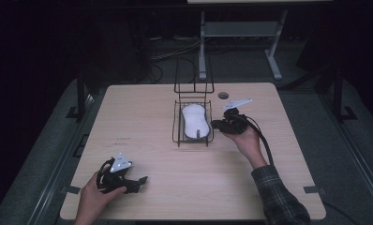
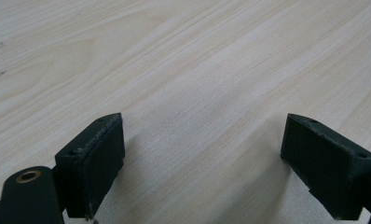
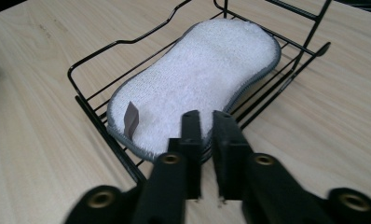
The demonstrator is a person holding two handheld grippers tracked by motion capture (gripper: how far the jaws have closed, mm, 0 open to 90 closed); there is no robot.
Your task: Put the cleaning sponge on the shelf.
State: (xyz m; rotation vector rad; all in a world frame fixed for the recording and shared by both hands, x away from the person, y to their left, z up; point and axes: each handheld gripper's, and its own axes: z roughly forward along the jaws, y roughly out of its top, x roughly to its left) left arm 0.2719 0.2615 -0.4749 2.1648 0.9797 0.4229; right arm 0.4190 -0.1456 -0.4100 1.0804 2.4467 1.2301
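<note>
A white sponge (image 3: 193, 88) lies flat in the black wire rack (image 3: 88, 109) mid-tabletop (image 1: 142, 145), apparently just set down. The right tool (image 3: 203, 122), jaws slightly apart and empty, sits beside the rack; the left tool (image 2: 202, 154) rests wide open, idle.

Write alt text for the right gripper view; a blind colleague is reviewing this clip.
A white sponge with a grey edge lies in a black wire rack on a pale wooden table. The right gripper, jaws slightly parted and empty, sits at the sponge's near edge.

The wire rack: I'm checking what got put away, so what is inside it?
A white sponge with a grey edge lies flat in the wire rack, filling most of it. Whatever lies beneath the sponge is covered.
</note>
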